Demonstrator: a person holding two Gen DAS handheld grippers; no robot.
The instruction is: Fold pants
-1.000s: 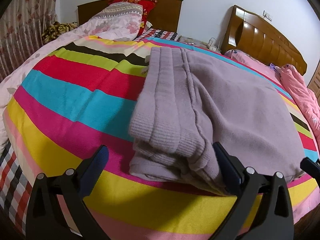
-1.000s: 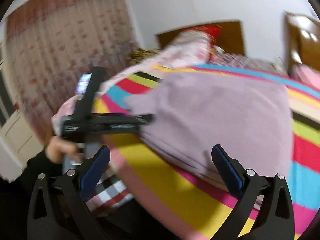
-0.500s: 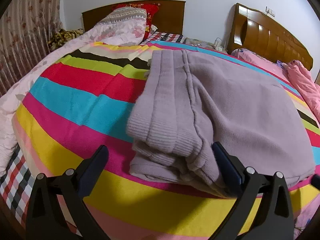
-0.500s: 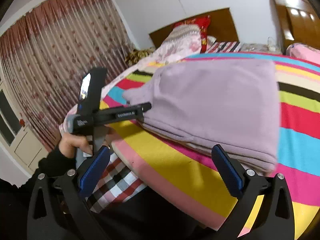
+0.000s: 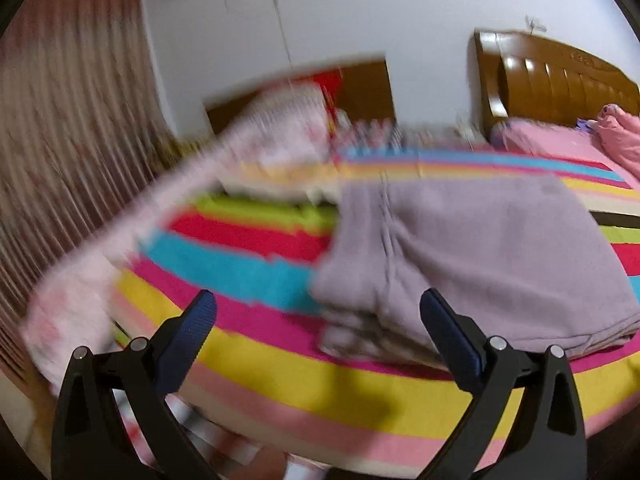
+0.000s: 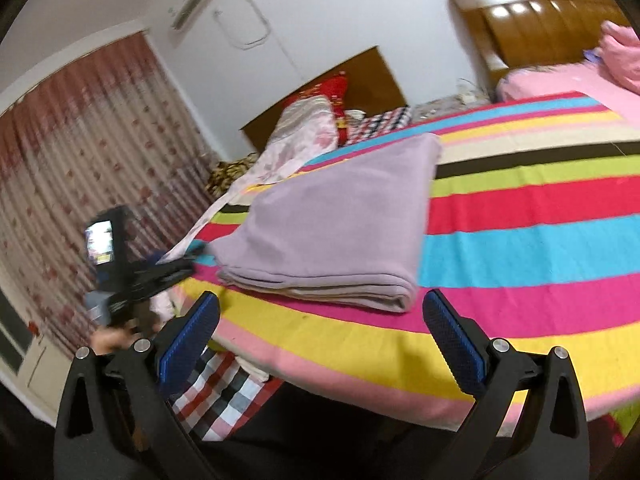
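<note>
Matt knitted pants (image 6: 340,216); smooth cloth bedspread (image 6: 540,240); glossy wooden headboard (image 6: 536,16).

Pants (image 6: 340,216): lilac knit, folded into a flat rectangular stack of several layers, lying on the striped bedspread (image 6: 540,248) near its front edge, layered edges facing the cameras, ribbed cuffs (image 5: 352,280) at the left end, nothing gripping them.

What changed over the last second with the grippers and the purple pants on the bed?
Both grippers drew back from the pants: the left gripper swung leftward, blurring its view, and the right gripper pulled away toward the bed's edge. Nothing was grasped or released. The pants stayed folded on the striped bedspread, both grippers open.
</note>
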